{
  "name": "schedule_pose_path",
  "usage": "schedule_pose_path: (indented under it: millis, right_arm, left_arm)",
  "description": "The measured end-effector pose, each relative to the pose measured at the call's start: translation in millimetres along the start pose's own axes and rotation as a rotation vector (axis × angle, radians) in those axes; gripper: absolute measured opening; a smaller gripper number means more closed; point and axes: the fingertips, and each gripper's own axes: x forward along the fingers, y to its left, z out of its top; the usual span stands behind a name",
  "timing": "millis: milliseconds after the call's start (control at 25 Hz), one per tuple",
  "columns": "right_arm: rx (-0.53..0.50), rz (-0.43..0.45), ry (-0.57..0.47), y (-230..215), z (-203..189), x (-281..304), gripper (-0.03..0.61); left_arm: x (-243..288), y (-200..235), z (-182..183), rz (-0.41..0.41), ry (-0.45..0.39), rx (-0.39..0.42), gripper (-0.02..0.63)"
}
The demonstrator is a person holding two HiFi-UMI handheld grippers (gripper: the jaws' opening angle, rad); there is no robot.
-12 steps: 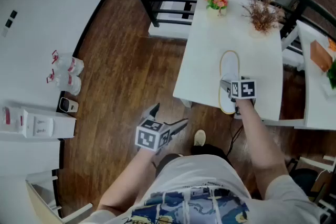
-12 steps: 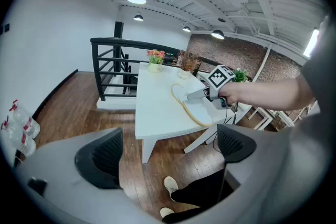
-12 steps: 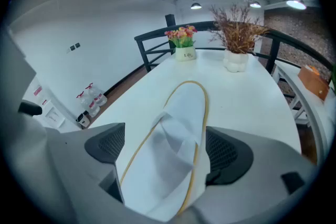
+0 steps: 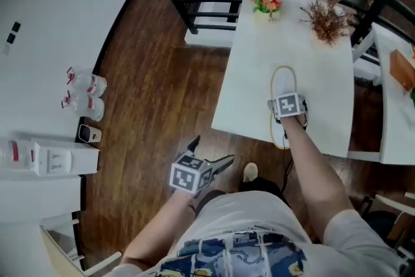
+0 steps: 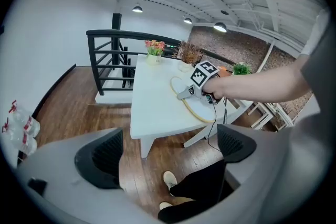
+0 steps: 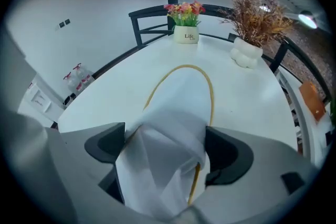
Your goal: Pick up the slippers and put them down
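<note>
right gripper (image 6: 165,147) fingers pinch the slipper (image 6: 181,97) lying on the worktop (image 4: 259,55), left gripper (image 5: 167,152) fingers apart and empty; lifting or letting go seemingly remains.

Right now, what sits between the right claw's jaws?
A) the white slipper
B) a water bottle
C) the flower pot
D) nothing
A: in the right gripper view, the right claw pinches the bunched band of the white slipper between its jaws, on the table.
</note>
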Motion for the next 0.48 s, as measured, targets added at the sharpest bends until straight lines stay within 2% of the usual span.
schedule_pose_path:
  millis: [160, 480]
  right_arm:
    - [-0.067, -0.073, -0.071, -14.4, 9.3, -12.9, 0.502]
    - [-0.007, -0.028, -0.055, -21.7, -3.9, -1.3, 0.526]
  left_arm:
    - [9.7, -7.1, 11.5, -0.017, -0.005, 0.014, 0.558]
    - [18.9, -14.3, 19.5, -0.03, 0.011, 0.032, 0.558]
